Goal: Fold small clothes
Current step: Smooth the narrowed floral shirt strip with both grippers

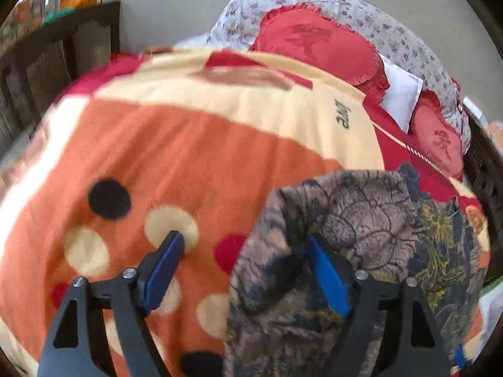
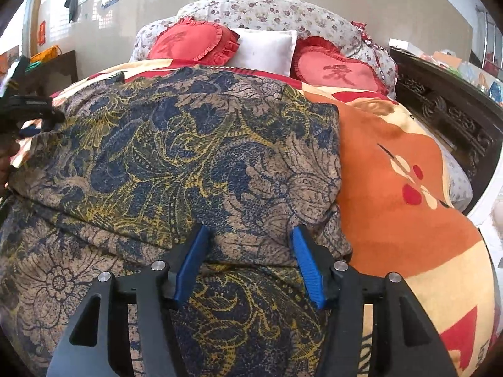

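A garment with a blue, tan and yellow floral print (image 2: pixel 176 163) lies on the orange and cream blanket (image 2: pixel 393 188) of a bed. In the right wrist view it fills the left and middle, with a fold line across it. My right gripper (image 2: pixel 250 235) is open just above the garment's near part, jaws wide apart. In the left wrist view the garment (image 1: pixel 345 235) is at the lower right. My left gripper (image 1: pixel 245 242) is open over its left edge, one finger over the blanket (image 1: pixel 157 157), the other over the cloth. The left gripper also shows at the left edge of the right wrist view (image 2: pixel 25 110).
Two red heart-shaped cushions (image 2: pixel 191 42) (image 2: pixel 336 69) and a white pillow (image 2: pixel 267 48) lie at the head of the bed against a flowered quilt (image 2: pixel 267 12). A dark carved wooden bed frame (image 2: pixel 446 110) runs along the right. A dark cabinet (image 1: pixel 56 56) stands at the left.
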Demonstrator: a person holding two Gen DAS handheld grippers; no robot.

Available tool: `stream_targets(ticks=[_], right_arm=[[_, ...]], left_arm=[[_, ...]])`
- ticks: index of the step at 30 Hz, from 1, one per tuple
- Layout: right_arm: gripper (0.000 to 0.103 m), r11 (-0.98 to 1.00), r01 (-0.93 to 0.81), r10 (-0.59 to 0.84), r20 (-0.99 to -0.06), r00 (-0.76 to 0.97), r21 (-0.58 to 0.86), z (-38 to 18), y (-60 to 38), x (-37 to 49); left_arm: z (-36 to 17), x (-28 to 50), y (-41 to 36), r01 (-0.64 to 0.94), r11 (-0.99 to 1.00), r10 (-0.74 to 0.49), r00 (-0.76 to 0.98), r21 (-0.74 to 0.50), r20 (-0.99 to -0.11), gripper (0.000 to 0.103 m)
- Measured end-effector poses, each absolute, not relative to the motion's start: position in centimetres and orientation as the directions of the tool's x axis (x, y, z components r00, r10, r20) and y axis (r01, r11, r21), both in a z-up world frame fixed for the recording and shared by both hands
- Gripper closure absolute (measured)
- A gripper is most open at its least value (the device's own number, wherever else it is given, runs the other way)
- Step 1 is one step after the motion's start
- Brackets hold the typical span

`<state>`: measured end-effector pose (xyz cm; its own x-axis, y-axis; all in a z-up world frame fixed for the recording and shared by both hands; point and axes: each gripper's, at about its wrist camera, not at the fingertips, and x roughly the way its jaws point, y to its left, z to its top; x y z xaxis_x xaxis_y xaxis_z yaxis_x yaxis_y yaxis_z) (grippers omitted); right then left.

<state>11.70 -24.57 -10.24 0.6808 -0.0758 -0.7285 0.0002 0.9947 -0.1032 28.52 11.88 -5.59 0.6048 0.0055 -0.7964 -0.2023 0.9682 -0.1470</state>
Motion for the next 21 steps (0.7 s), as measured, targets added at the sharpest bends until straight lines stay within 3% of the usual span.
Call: stream_targets(ticks=[3, 9, 12, 15, 21], right_arm=[[0.062, 0.996, 0.0, -0.069, -0.728, 0.682, -0.095, -10.2, -24.6, 11.7], [0.061, 0.996, 0.003, -0.064, -0.728, 0.683, -0.085, -10.2, -24.4, 11.6], [0.061, 0.997, 0.003, -0.06, -0.728, 0.683, -0.079, -10.2, -24.6, 11.7], [0.061, 0.997, 0.002, -0.054, -0.728, 0.683, -0.072, -10.2, -24.7, 11.7], [0.061, 0.998, 0.0, -0.044, -0.73, 0.682, -0.06, -10.1, -24.9, 11.7]], left_arm=[[-3.8, 26.9, 11.1, -0.187, 0.979, 0.064, 0.645, -0.076, -0.762, 0.019], [-1.2, 19.0, 7.7, -0.026, 0.991, -0.07, 0.728, -0.13, -0.682, 0.017], [-3.6, 16.1, 4.6, 0.075, 0.993, -0.118, 0.696, -0.092, -0.708, 0.01], [-7.7, 16.1, 2.8, 0.104, 0.994, -0.046, 0.613, 0.023, -0.789, 0.009], [-7.0, 15.1, 3.2, 0.103, 0.995, -0.054, 0.632, 0.015, -0.773, 0.008]])
